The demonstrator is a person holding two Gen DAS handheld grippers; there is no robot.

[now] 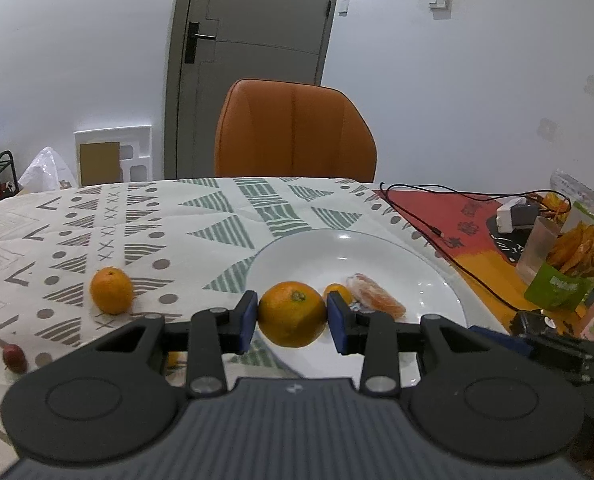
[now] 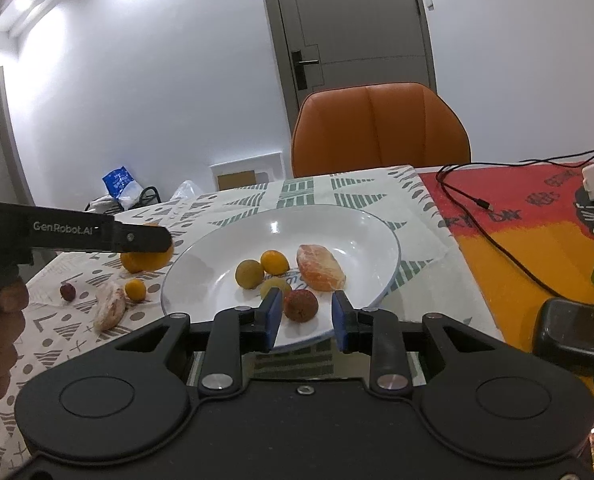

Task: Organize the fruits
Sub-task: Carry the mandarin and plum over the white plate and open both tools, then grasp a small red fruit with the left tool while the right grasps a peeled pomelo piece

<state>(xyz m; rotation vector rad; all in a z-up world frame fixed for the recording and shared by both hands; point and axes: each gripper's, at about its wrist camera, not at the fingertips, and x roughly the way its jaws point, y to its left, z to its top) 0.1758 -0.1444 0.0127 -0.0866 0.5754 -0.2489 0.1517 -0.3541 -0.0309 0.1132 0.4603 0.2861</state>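
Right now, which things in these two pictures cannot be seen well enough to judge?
- Held orange, right wrist view: the left gripper's finger covers its top, so the grip does not show there.
- Small yellow fruit, left wrist view: the left gripper finger hides part of it.
- Plate near rim, right wrist view: hidden behind the right gripper.
- Snack bag, left wrist view: print too blurred to read.

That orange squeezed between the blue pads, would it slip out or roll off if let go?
The round orange looks firm, so the left gripper probably holds it securely. Its dimpled peel likely grips the pads. Released on the flat patterned tablecloth, it might roll.
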